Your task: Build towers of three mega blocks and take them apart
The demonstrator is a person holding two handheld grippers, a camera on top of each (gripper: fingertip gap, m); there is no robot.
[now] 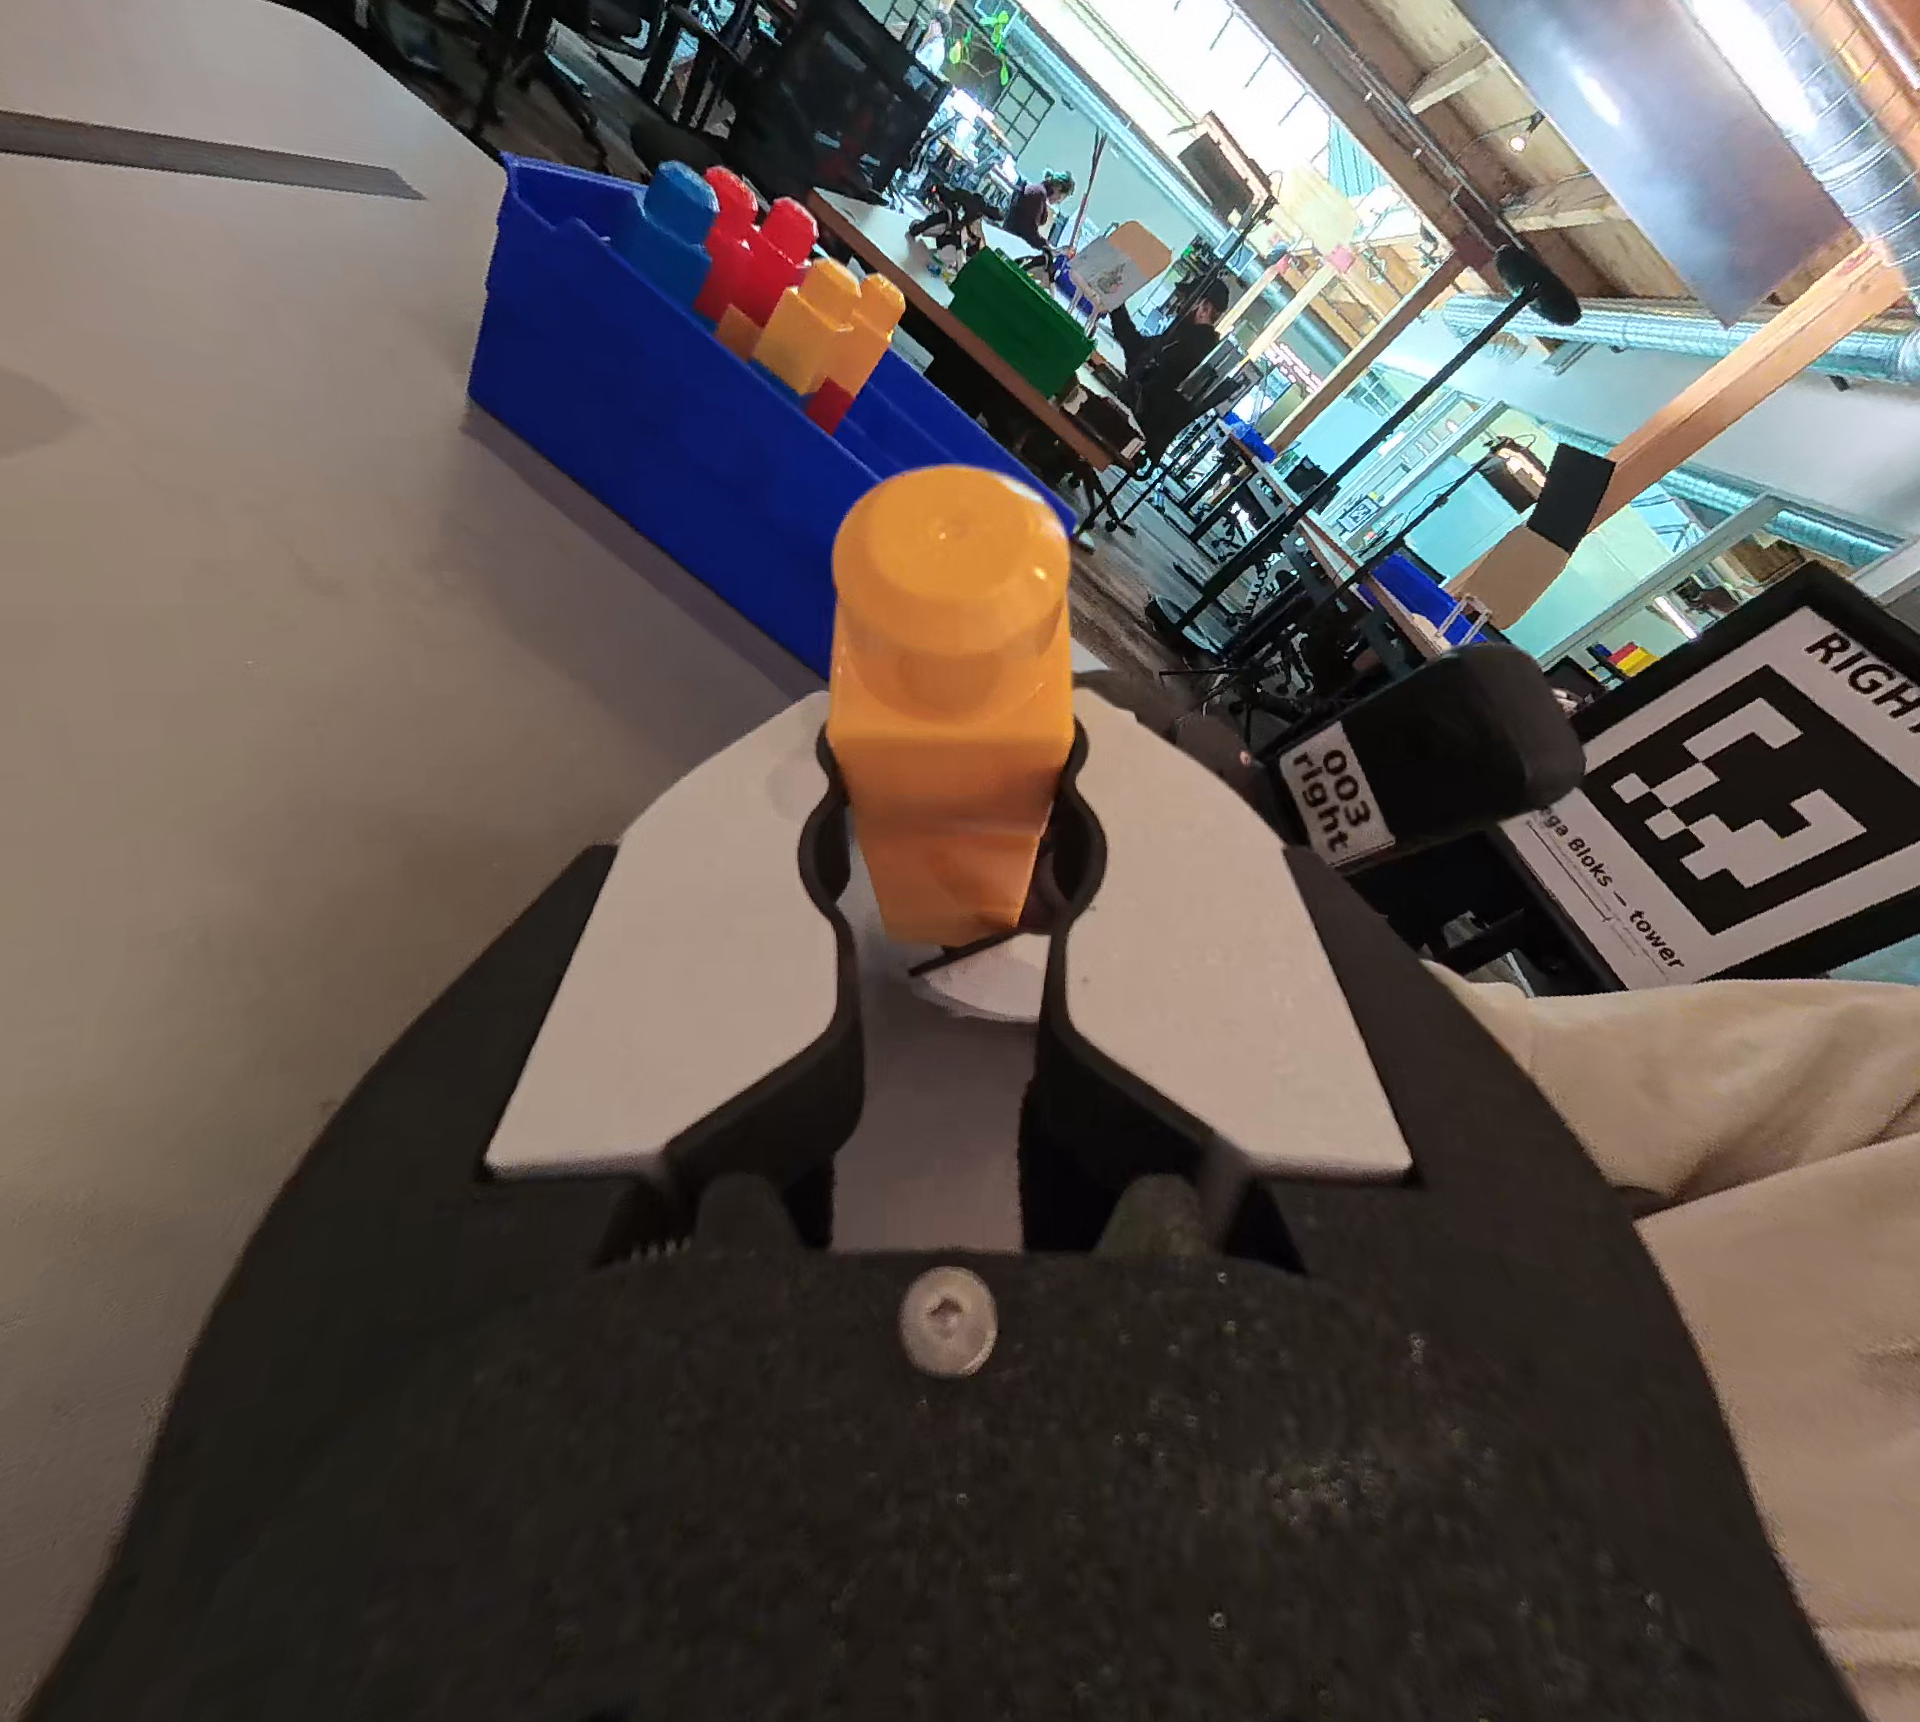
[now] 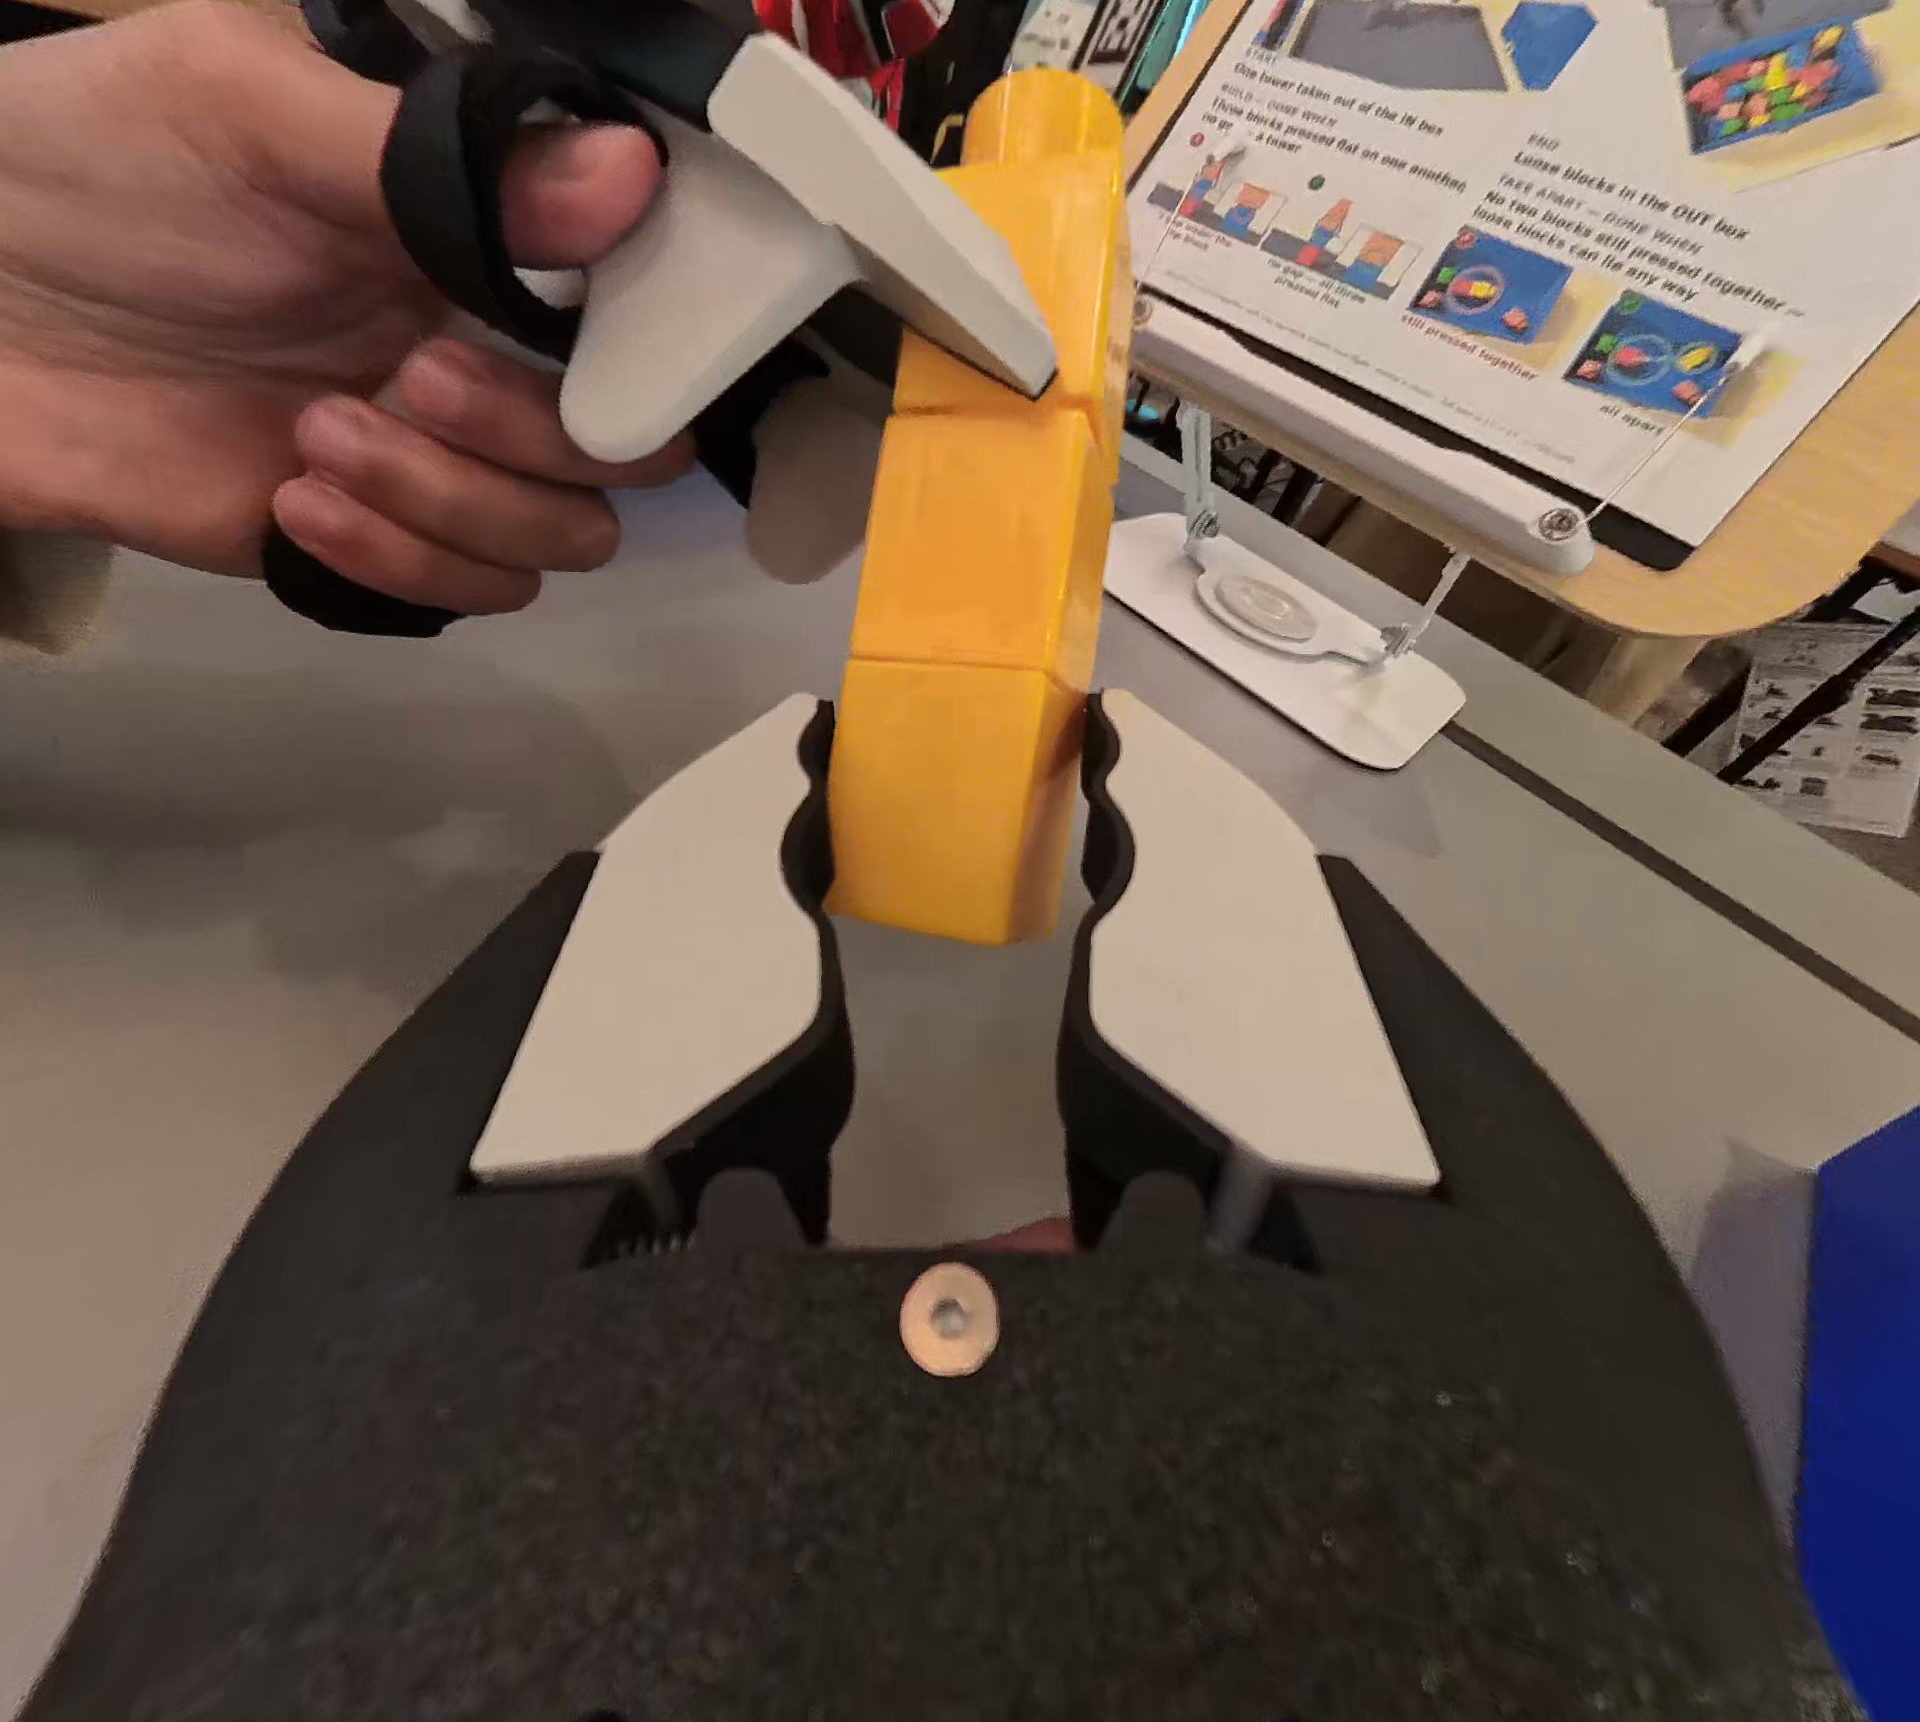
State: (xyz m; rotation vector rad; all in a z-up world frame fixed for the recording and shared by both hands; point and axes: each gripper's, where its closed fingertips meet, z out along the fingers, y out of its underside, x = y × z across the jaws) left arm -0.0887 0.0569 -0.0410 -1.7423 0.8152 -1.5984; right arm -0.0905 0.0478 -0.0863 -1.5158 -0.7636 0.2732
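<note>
Left hand-held gripper (image 2: 997, 384) clamps the top of the three-block yellow plastic tower (image 2: 987, 550); right hand-held gripper (image 2: 961, 789), at 6 o'clock, stands slack around the bottom block, so a crooked pull could drop it on the grey worktop (image 2: 312, 841).

Printed words stood on a white label (image 1: 1335, 799) stuck to a black casing (image 1: 1455, 737), on a white marker card (image 1: 1766, 799) beside it, and across an illustrated instruction sheet (image 2: 1507, 114) propped on a wooden board (image 2: 1766, 529).
</note>
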